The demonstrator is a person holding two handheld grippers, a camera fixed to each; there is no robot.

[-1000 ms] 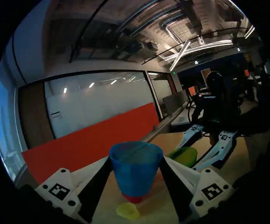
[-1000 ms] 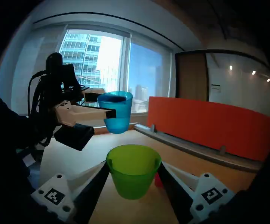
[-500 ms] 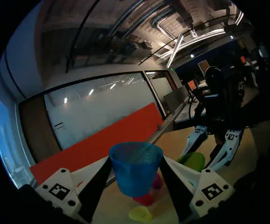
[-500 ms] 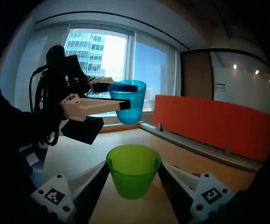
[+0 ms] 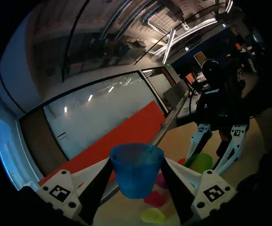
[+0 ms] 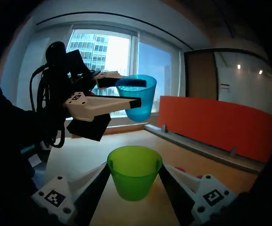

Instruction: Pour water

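The left gripper [image 5: 136,171] is clamping a translucent blue plastic cup [image 5: 136,180] between its two white fingers [image 5: 84,177], in the lower centre of the left gripper view. In the right gripper view the same cup is hanging in the upper middle of the frame, high above the table and close to upright. The right gripper [image 6: 135,177] is likewise pressing both fingers on a translucent green plastic cup [image 6: 135,165], at the lower centre of its own view, mouth up, below and in front of the blue one. Under both, a pale wooden tabletop [image 6: 72,158] is running toward an orange partition [image 6: 219,124] at the right of that frame. Whether water is sitting in the blue cup I cannot tell. Judging by the thin walls, both cups are looking light, a little springy and slick. A hard squeeze may bow them, and a loose one may let the blue cup slip as it tips. The mid-wall, where the fingers are sitting now, seems the sound place to hold, leaving the rims free for pouring.
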